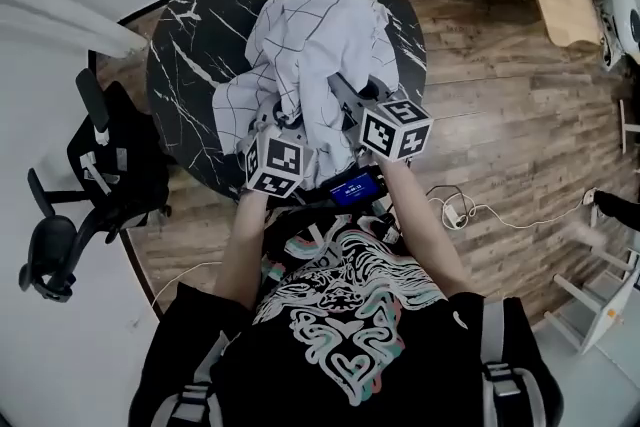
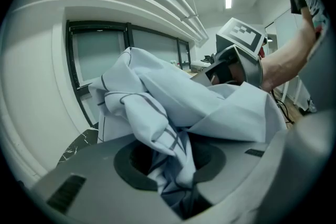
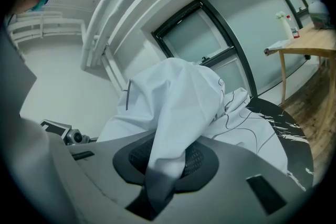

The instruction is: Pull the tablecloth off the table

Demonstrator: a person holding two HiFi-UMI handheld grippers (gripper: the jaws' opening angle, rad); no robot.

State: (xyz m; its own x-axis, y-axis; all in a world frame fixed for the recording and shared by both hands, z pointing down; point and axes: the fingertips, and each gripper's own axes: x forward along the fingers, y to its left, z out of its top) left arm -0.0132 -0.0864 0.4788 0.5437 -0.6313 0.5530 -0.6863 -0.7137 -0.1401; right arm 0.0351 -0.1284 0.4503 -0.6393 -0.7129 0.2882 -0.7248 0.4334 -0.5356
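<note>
Tablecloth (image 1: pixel 310 35), white with thin dark grid lines, is seen bunched into a crumpled heap on the round black marble bench (image 1: pixel 195 65). The heap is spread from the benchtop's centre to its 6 o'clock edge. Bare marble is exposed at 9, 12 and 3 o'clock.

Left tool (image 1: pixel 285 120) is set at about 7 o'clock of the heap. It is narrowed onto a fold of cloth: in the left gripper view the fabric is pinched between the dark pads (image 2: pixel 134 162) and is draped out over both jaws.

Right tool (image 1: pixel 342 93) is set at about 5 o'clock of the heap, close beside the left one. It is also narrowed onto cloth: in the right gripper view a bunched strip is clamped between the mesh pads (image 3: pixel 198 161). From there the cloth is drawn up into a peak, and the rest is trailed down to the marble at 3 o'clock.

Black office chair (image 1: pixel 85 185) is seen at 9 o'clock of the head view, just off the bench. Wooden floor (image 1: pixel 520 125) is seen at 3 o'clock, with a white cable (image 1: pixel 470 212) lying at 4 o'clock.
</note>
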